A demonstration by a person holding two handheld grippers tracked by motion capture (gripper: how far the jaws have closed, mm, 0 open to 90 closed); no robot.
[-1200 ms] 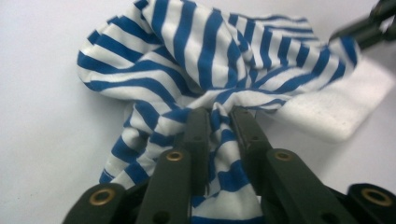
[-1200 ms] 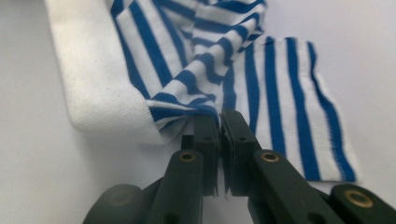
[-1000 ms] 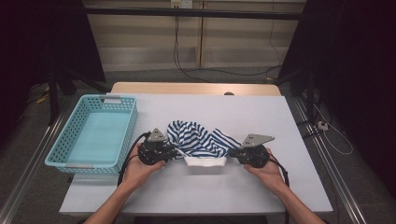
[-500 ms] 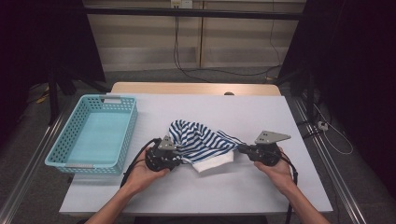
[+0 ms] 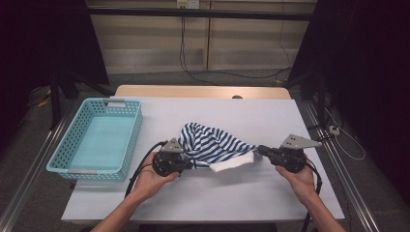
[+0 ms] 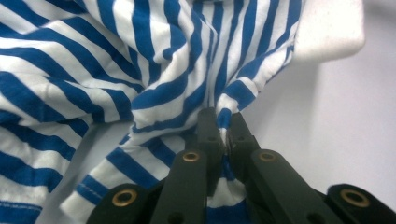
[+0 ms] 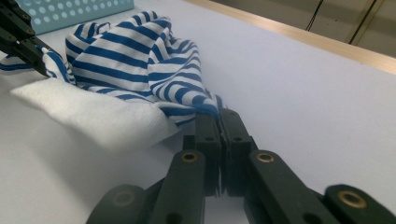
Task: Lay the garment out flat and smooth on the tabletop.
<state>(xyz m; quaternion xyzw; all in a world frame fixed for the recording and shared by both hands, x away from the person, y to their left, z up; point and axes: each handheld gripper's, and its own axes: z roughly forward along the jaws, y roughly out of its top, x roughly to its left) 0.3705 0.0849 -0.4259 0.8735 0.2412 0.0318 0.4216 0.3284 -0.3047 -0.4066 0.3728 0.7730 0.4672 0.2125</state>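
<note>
A blue-and-white striped garment (image 5: 210, 142) lies bunched in the middle of the white table (image 5: 208, 203), with a plain white part (image 5: 231, 164) at its near edge. My left gripper (image 5: 192, 166) is at the garment's left end; its jaws have just been closing and now pinch a fold of the striped cloth (image 6: 223, 116). My right gripper (image 5: 257, 151) is at the garment's right end, shut on a striped edge (image 7: 210, 108). In the right gripper view the left gripper (image 7: 39, 65) grips the cloth at the far left. The cloth stretches between both grippers.
A light blue plastic basket (image 5: 62, 159) stands on the table's left side, its corner in the right gripper view (image 7: 70, 9). A wooden strip (image 5: 203, 91) runs along the table's far edge. Cables trail from both grippers toward the person's forearms.
The right gripper has moved right and a little up, drawing the cloth out. The left gripper has stayed about where it was and has closed on the striped cloth.
</note>
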